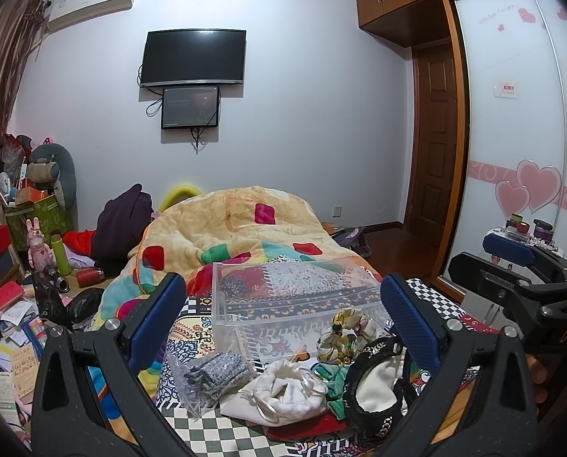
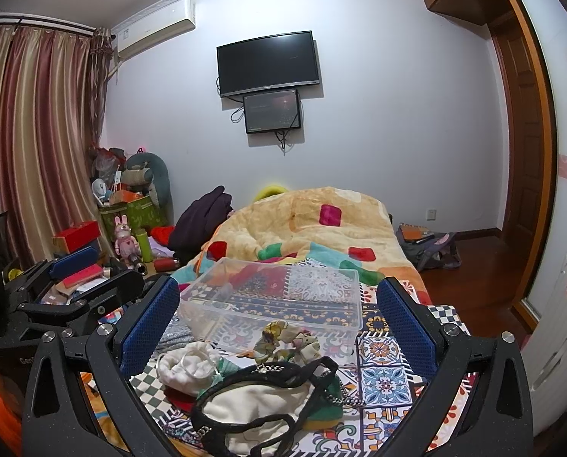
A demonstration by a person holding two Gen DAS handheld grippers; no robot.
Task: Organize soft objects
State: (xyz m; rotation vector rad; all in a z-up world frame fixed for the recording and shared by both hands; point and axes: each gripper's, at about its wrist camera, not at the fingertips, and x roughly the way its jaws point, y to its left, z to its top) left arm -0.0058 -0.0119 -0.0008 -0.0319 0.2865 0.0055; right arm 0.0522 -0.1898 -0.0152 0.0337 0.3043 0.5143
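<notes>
A clear plastic box (image 1: 295, 297) (image 2: 279, 297) sits empty on the patterned bedspread. In front of it lie soft items: a floral scrunchie (image 1: 346, 333) (image 2: 285, 341), a white drawstring pouch (image 1: 287, 390) (image 2: 186, 365), a white purse with black trim and chain (image 1: 378, 388) (image 2: 260, 403), green fabric (image 1: 331, 379) and a clear zip bag of grey cloth (image 1: 213, 375). My left gripper (image 1: 283, 316) is open above the pile, holding nothing. My right gripper (image 2: 279, 320) is also open over the purse, empty. Each gripper shows at the other view's edge.
A bunched yellow quilt (image 1: 245, 228) (image 2: 314, 221) covers the far half of the bed. Boxes, papers, a pink rabbit figure (image 1: 37, 245) and bottles clutter the floor at left. A wooden door (image 1: 434, 144) and wardrobe stand at right; a bag (image 2: 428, 247) lies on the floor.
</notes>
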